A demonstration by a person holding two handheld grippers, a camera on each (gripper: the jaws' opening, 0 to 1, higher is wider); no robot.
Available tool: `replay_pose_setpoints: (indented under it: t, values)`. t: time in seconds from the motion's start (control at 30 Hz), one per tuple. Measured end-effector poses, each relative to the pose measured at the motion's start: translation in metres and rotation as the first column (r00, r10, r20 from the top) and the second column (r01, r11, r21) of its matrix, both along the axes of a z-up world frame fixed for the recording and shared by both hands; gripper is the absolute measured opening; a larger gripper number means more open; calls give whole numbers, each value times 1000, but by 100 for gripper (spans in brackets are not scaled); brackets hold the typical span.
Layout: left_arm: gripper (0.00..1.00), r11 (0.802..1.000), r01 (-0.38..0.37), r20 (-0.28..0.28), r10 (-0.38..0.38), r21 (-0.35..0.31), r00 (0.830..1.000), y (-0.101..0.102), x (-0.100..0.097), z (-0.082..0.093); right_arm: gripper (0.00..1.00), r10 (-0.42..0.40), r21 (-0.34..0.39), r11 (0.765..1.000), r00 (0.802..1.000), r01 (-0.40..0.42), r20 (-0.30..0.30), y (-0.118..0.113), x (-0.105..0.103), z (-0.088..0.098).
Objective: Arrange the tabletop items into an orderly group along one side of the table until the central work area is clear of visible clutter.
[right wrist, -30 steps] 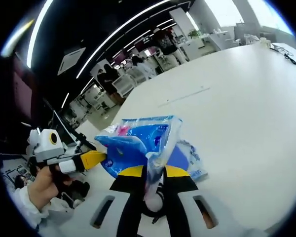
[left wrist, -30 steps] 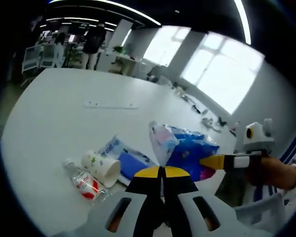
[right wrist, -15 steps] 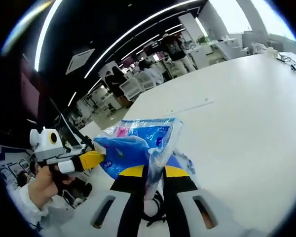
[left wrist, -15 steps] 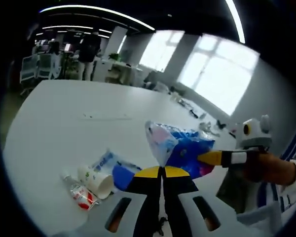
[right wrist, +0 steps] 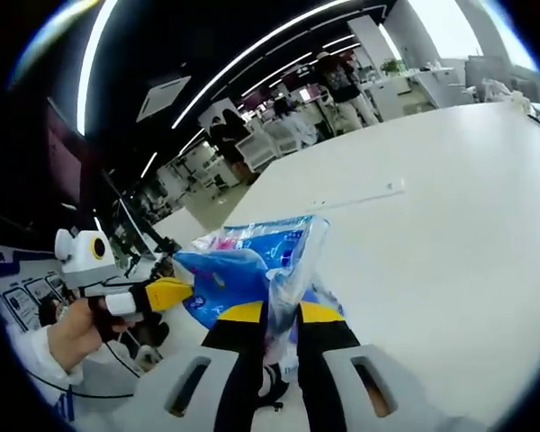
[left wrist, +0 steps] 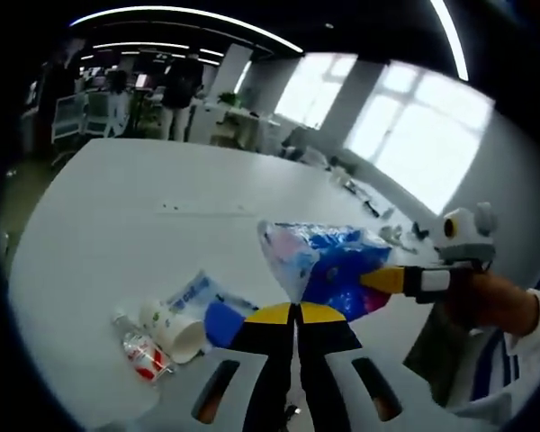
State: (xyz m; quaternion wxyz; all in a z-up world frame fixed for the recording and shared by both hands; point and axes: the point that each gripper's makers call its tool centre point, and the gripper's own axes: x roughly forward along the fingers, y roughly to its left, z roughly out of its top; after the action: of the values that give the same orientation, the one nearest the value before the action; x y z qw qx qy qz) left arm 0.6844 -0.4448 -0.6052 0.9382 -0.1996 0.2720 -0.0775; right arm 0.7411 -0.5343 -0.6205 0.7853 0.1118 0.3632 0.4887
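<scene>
Bright windows [left wrist: 405, 135] (right side), ceiling light strips [right wrist: 252, 49], distant office desks [right wrist: 405, 85].

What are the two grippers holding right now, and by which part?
Both hold the crinkly blue plastic bag: left gripper and right gripper each pinch an edge.

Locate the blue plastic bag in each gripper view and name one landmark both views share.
Left gripper view: the blue plastic bag sits just right of centre, pinched at its pale edge by the left claw, with the right claw gripping its far side.
Right gripper view: the bag is centre-left, above the right claw.
Shared landmark: the white table.
</scene>
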Motion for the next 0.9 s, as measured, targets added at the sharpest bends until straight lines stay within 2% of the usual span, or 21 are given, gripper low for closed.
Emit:
replay_pose_setpoints:
  t: [0.5, 0.9]
  values:
    - [0, 999, 37, -47, -37, 1, 998, -31, 28, -17, 10, -10, -11, 1000, 1000, 10, 5, -29, 33, -11]
    - [0, 997, 82, -79, -82, -10, 994, -57, 55, -32, 10, -51, -25, 998, 999, 51, 6, -56, 61, -23]
